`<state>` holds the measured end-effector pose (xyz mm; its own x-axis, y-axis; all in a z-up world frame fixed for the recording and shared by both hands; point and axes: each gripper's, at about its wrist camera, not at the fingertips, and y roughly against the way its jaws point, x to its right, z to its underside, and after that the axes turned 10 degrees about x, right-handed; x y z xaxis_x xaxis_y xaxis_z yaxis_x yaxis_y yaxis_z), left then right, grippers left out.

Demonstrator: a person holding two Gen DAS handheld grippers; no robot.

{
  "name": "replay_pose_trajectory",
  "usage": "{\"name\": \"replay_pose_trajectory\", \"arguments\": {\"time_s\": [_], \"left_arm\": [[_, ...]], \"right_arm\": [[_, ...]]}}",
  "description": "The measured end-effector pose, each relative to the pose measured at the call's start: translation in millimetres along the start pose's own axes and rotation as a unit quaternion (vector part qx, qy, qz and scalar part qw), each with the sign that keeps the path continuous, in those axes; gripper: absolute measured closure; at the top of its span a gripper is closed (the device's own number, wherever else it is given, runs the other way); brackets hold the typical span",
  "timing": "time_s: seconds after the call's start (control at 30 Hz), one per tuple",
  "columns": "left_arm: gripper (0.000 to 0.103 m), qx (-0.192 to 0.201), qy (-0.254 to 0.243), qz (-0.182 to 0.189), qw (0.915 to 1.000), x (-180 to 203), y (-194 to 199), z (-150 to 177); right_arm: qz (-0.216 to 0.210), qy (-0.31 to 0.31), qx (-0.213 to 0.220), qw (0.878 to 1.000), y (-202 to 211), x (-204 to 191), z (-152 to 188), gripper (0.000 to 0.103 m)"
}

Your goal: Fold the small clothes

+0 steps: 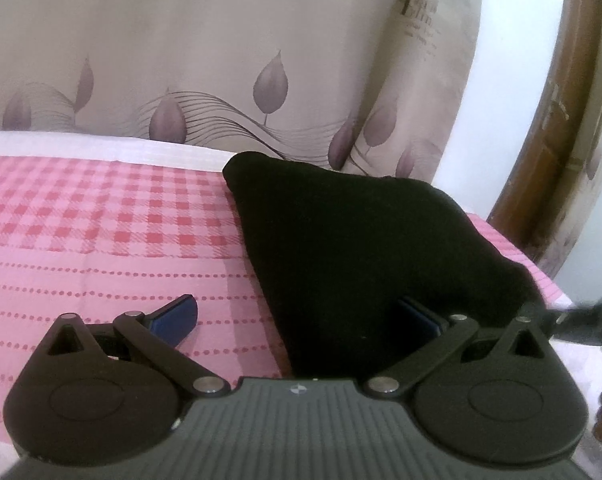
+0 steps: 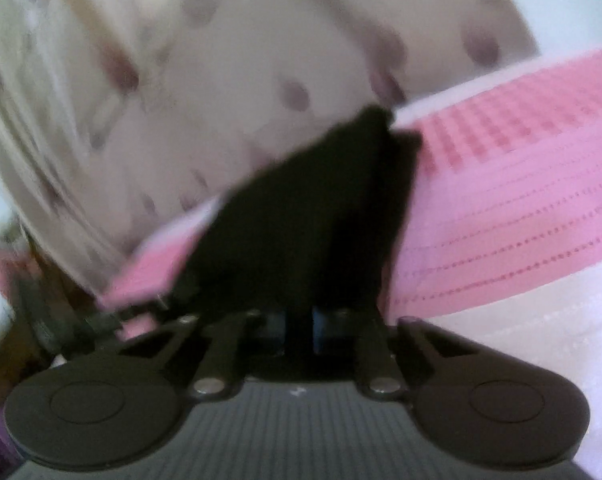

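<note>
A small black garment lies folded on the pink checked bedsheet. My left gripper is open wide; its left blue finger rests over the sheet and its right finger lies against the garment's near edge. In the blurred right wrist view, my right gripper is shut on the near edge of the black garment, which stretches away from the fingers and looks lifted off the pink sheet.
A beige curtain with purple leaves hangs behind the bed. A wooden door frame stands at the right. White bedding borders the pink sheet. The other gripper's dark edge shows at the right.
</note>
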<state>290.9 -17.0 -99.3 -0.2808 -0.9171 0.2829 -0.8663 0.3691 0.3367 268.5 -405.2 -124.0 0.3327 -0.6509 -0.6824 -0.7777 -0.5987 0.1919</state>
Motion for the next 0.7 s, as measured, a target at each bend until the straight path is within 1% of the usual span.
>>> {"name": "replay_pose_trajectory", "arguments": {"time_s": [0.03, 0.07, 0.13, 0.17, 0.2, 0.23, 0.27, 0.37, 0.4, 0.43, 0.47, 0.5, 0.53, 0.6, 0.63, 0.7], "left_arm": [[0.000, 0.001, 0.001, 0.001, 1.0000, -0.4, 0.3, -0.1], [0.000, 0.002, 0.002, 0.002, 1.0000, -0.6, 0.6, -0.1], [0.000, 0.007, 0.003, 0.007, 0.9999, -0.6, 2.0, -0.2], [0.000, 0.008, 0.003, 0.008, 0.9999, -0.3, 2.3, -0.1], [0.000, 0.010, 0.003, 0.008, 0.9999, -0.3, 2.8, 0.0], [0.000, 0.011, 0.003, 0.009, 0.9999, -0.1, 3.3, 0.0], [0.000, 0.013, 0.003, 0.010, 0.9999, 0.0, 3.6, -0.1], [0.000, 0.012, 0.005, 0.009, 0.9999, -0.2, 3.8, -0.2], [0.000, 0.015, 0.007, 0.009, 0.9998, -0.6, 4.8, -0.3], [0.000, 0.019, 0.009, 0.010, 0.9997, -1.0, 6.2, -0.4], [0.000, 0.023, 0.011, 0.010, 0.9996, -1.4, 7.6, -0.4], [0.000, 0.027, 0.014, 0.010, 0.9995, -2.4, 8.9, -0.7], [0.000, 0.032, 0.018, 0.008, 0.9993, -3.7, 10.3, -1.1], [0.000, 0.048, 0.032, 0.003, 0.9983, -7.5, 14.9, -1.9], [0.000, 0.052, 0.040, 0.000, 0.9978, -10.4, 16.2, -2.5], [0.000, 0.056, 0.062, -0.010, 0.9964, -18.3, 16.8, -3.7]], "right_arm": [[0.000, -0.003, 0.002, 1.000, 5.0, 0.5, -1.9, 0.096], [0.012, -0.005, -0.002, 1.000, 9.2, 3.6, -2.6, 0.096], [0.047, -0.015, -0.024, 0.998, 11.3, 19.8, 3.5, 0.096], [0.056, -0.028, -0.032, 0.998, 11.4, 29.6, 8.0, 0.096], [0.049, -0.044, -0.033, 0.997, 12.9, 36.2, 10.8, 0.096], [0.041, -0.049, -0.028, 0.998, 15.0, 36.6, 10.8, 0.096], [0.044, -0.040, -0.019, 0.998, 16.4, 32.3, 9.4, 0.096], [0.083, -0.001, 0.021, 0.996, 26.8, 11.5, 2.9, 0.094], [0.088, 0.015, 0.044, 0.995, 32.9, 1.8, 0.6, 0.091], [0.077, 0.030, 0.066, 0.994, 38.5, -7.7, -0.9, 0.091], [0.050, 0.050, 0.081, 0.994, 41.1, -20.7, -1.9, 0.091], [0.021, 0.072, 0.080, 0.994, 40.8, -35.4, -1.3, 0.091], [0.002, 0.105, 0.069, 0.992, 35.5, -52.2, 1.9, 0.091], [-0.013, 0.192, 0.027, 0.981, 13.7, -84.7, 16.2, 0.091], [-0.010, 0.241, 0.001, 0.970, -0.3, -97.9, 26.8, 0.091], [0.010, 0.341, -0.032, 0.939, -23.7, -119.5, 52.2, 0.084]]}}
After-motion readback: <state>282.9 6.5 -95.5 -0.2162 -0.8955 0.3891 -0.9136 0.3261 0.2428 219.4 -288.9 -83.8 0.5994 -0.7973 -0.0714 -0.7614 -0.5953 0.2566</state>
